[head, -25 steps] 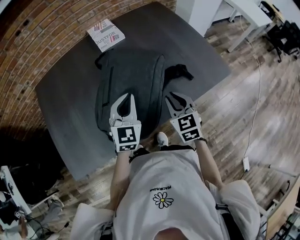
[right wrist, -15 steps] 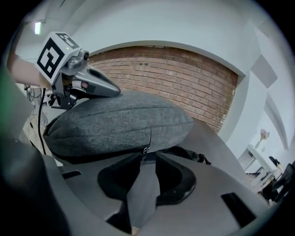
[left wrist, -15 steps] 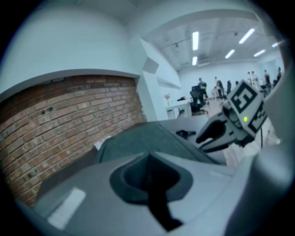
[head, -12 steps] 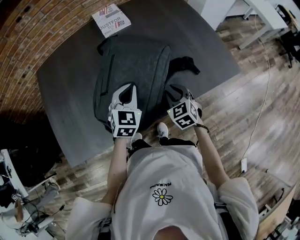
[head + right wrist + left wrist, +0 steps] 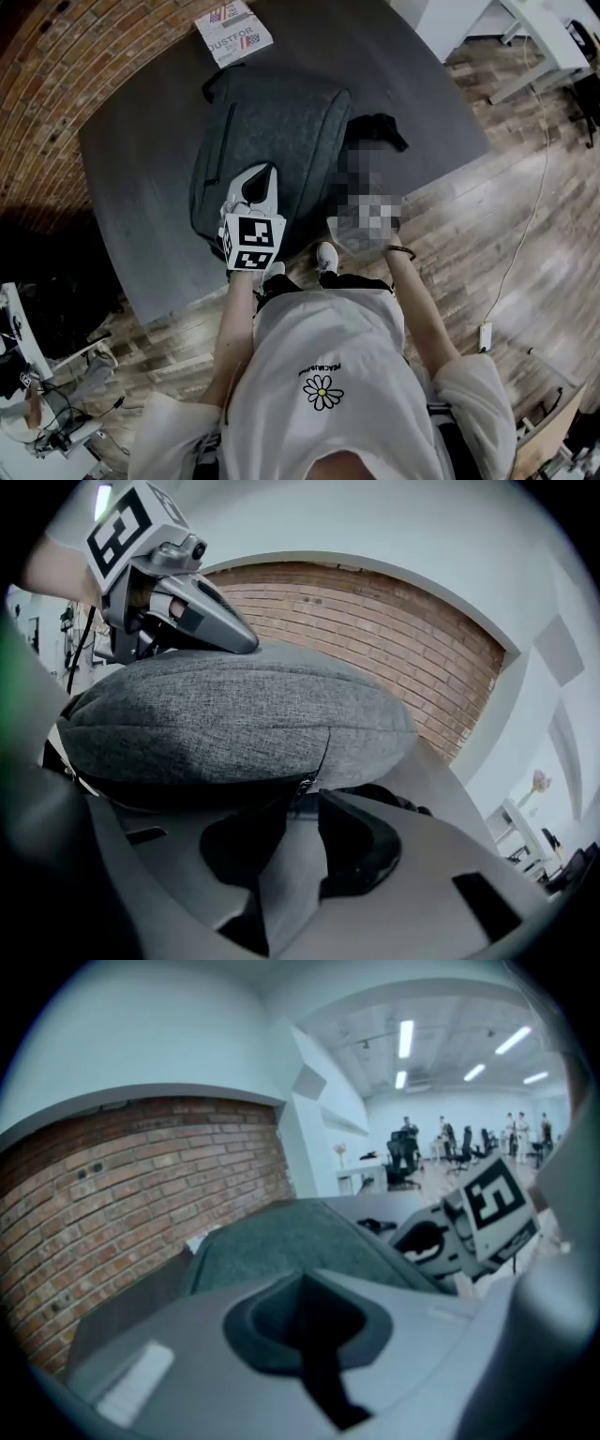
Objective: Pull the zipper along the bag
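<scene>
Both grippers are now lower and closer to the near end of the bag (image 5: pixel 281 131) than a second ago. The jaws of the right gripper (image 5: pixel 302 803) stand apart and have just been narrowed a little. The grey bag lies on the dark bench (image 5: pixel 141 187). The left gripper (image 5: pixel 255 178) is held with its jaws together and nothing between them, and its tip lies on or just above the bag's top panel. The right gripper is aimed at the bag's side, where the zipper pull (image 5: pixel 302 785) hangs by the seam. The pull sits just ahead of the open jaws and is not yet between the pads.

For a clean pull, the right gripper is best eased forward until the tab sits squarely between the pads. It is then closed on the tab alone, with no fabric caught. The bag is judged soft and likely to slide or bunch. The left gripper is therefore best pressed down on the top panel near the zipper's start, while the tab is drawn along the line of the teeth rather than away from it.
</scene>
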